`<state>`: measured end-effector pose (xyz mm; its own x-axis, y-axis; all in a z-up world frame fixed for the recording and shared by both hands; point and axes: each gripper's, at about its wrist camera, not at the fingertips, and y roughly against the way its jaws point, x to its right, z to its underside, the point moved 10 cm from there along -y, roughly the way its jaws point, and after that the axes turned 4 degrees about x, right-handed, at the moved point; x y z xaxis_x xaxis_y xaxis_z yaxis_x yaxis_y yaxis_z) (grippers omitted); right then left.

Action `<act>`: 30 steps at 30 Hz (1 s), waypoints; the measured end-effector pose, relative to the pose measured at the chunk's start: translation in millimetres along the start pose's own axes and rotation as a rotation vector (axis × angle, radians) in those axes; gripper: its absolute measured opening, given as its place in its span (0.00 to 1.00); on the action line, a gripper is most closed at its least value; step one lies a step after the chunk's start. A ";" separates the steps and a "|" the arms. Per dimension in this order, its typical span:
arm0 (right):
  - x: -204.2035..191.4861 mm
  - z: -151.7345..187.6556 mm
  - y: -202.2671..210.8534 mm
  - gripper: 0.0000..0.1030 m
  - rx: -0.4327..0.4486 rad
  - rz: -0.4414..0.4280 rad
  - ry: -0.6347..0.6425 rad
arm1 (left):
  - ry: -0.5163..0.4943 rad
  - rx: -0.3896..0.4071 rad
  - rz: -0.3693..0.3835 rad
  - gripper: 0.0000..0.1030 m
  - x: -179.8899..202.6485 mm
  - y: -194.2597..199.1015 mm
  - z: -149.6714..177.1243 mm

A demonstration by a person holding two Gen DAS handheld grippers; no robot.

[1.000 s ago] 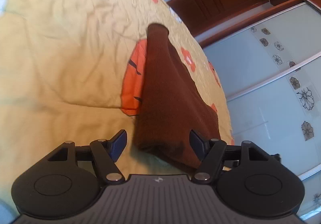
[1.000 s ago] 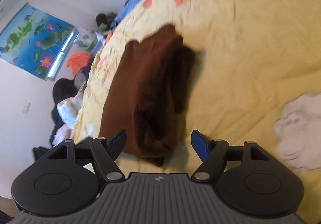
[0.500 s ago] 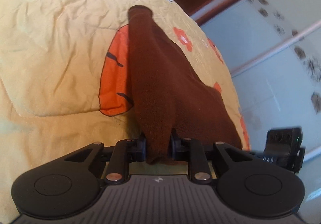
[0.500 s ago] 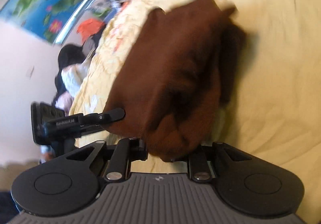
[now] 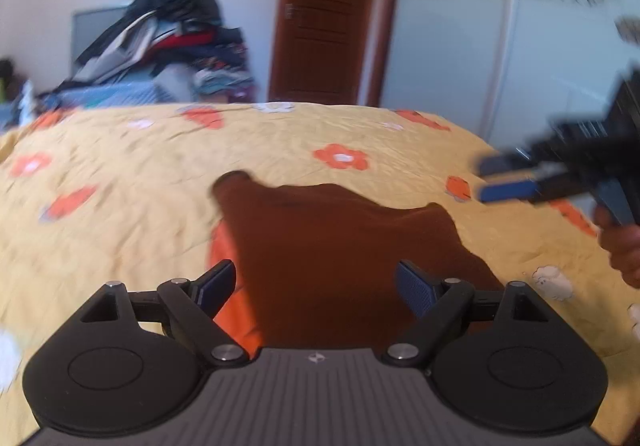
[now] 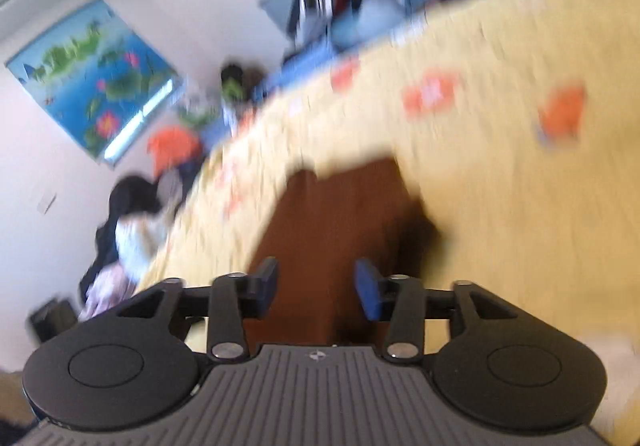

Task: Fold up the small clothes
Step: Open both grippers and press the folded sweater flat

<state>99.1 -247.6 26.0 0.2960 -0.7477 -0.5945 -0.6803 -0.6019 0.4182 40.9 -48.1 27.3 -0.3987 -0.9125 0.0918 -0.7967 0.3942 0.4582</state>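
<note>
A small brown garment lies folded on the yellow flowered bedspread. My left gripper is open just above its near edge, holding nothing. My right gripper is open over the same garment, also empty; that view is blurred by motion. The right gripper also shows in the left wrist view at the far right, with its blue pads apart and the person's hand behind it.
A heap of clothes sits past the bed's far side, beside a brown door and a white floral wardrobe. More clothes lie by the wall under a lotus picture.
Half a second ago both grippers were shut on the brown garment. Now both have let go and opened, and have lifted back. The garment lies flatter on the bed.
</note>
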 end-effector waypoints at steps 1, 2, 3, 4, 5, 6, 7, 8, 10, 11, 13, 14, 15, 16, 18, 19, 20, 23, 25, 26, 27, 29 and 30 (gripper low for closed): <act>-5.4 -1.6 -20.1 0.71 -0.004 0.019 0.031 | -0.026 -0.030 -0.005 0.85 7.5 -19.3 0.0; -7.4 1.3 -44.2 0.74 -0.039 0.029 0.065 | -0.046 -0.065 -0.006 0.85 12.0 -37.2 2.8; 0.1 8.2 -67.3 0.71 -0.095 0.058 0.093 | -0.065 -0.117 -0.009 0.85 16.0 -57.2 10.2; 13.6 17.9 -89.7 0.70 -0.153 0.124 0.102 | -0.069 -0.164 -0.025 0.85 13.9 -71.2 19.1; 29.4 26.4 -107.7 0.67 -0.188 0.183 0.112 | -0.061 -0.151 -0.027 0.85 11.5 -78.1 23.1; 34.0 22.8 -115.0 0.66 -0.122 0.172 0.161 | -0.066 -0.126 -0.020 0.85 10.5 -79.0 24.2; 40.4 20.0 -116.7 0.66 -0.107 0.154 0.155 | -0.083 -0.116 -0.017 0.85 10.4 -78.8 25.8; 45.5 16.4 -115.5 0.65 -0.107 0.140 0.114 | -0.090 -0.110 -0.015 0.85 10.4 -78.2 26.4; 42.6 13.5 -118.6 0.61 -0.152 0.140 0.091 | -0.084 -0.105 -0.009 0.85 9.9 -78.4 26.1; 41.1 12.4 -119.0 0.59 -0.183 0.152 0.103 | -0.082 -0.103 -0.007 0.85 9.5 -79.5 25.6; 33.9 3.2 -113.7 0.59 -0.205 0.187 0.076 | -0.079 -0.095 -0.010 0.85 9.9 -80.7 25.1; 23.7 -3.5 -114.4 0.61 -0.174 0.172 0.060 | -0.080 -0.088 -0.013 0.85 9.8 -81.2 25.2; 11.9 -13.8 -115.7 0.61 -0.141 0.122 0.049 | -0.082 -0.079 -0.017 0.85 10.7 -81.2 26.5; -0.4 -20.8 -121.2 0.62 -0.129 0.061 0.031 | -0.083 -0.074 -0.020 0.85 11.4 -80.3 27.9; -23.6 -29.0 -142.9 0.67 -0.163 -0.019 0.005 | -0.083 -0.075 -0.022 0.85 11.3 -80.6 28.1; -31.0 -26.4 -157.7 0.67 -0.194 -0.034 0.012 | -0.082 -0.077 -0.019 0.85 11.4 -79.6 27.9; -32.8 -21.7 -175.8 0.67 -0.231 -0.028 0.014 | -0.082 -0.079 -0.014 0.85 10.7 -80.1 27.6; -15.4 7.0 -229.3 0.64 -0.354 0.050 0.021 | -0.077 -0.080 -0.011 0.85 10.0 -77.2 28.6; -14.7 2.1 -237.6 0.63 -0.297 0.009 0.041 | -0.070 -0.079 -0.010 0.85 9.4 -76.1 28.3; -12.2 -1.3 -238.4 0.62 -0.304 0.013 -0.003 | -0.069 -0.079 -0.011 0.85 9.7 -75.8 28.2; -11.3 -2.3 -237.8 0.56 -0.322 0.032 -0.004 | -0.071 -0.077 -0.011 0.85 10.0 -75.5 28.6; -13.2 -2.0 -228.8 0.49 -0.340 0.091 0.072 | -0.072 -0.072 -0.009 0.85 9.8 -75.0 29.3; -16.2 -1.2 -218.7 0.53 -0.335 0.113 0.097 | -0.070 -0.070 -0.008 0.85 10.5 -74.3 30.0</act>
<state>243.9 -104.2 -55.1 0.3044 -0.8281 -0.4708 -0.4599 -0.5606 0.6887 82.3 -83.7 -32.3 -0.4250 -0.9048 0.0268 -0.7675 0.3759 0.5193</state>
